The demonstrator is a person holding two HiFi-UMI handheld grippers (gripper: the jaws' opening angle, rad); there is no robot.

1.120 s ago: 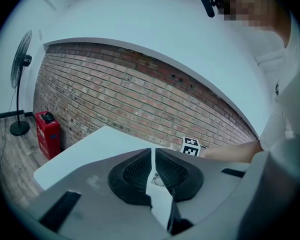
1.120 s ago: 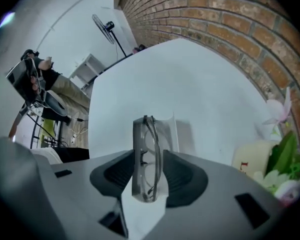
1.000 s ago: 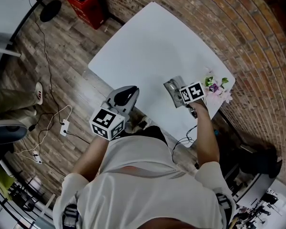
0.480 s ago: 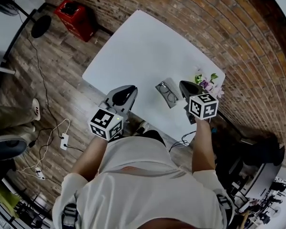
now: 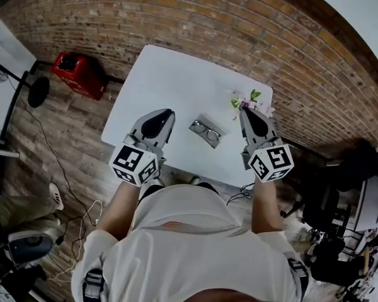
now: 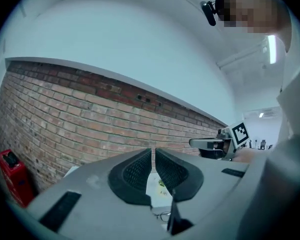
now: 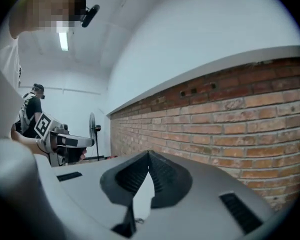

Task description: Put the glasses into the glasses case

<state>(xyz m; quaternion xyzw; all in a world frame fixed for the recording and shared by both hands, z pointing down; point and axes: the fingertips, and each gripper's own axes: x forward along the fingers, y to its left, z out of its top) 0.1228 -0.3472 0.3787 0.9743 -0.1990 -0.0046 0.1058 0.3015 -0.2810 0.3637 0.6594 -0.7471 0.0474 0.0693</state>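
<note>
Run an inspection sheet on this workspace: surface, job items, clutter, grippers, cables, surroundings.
Surface: white table, mostly bare.
Job's things: glasses lie in the grey glasses case near the table's front edge; no closed lid over them.
Clutter: flower bunch at the table's far right corner.
Grippers: left gripper has its jaws together, nothing between them; right gripper is shut and empty; both are held clear of the case.
Cables: dark cable below the table's front edge; white cable on the floor at left.
Surroundings: brick wall, red box, fan stand, office chair.
</note>
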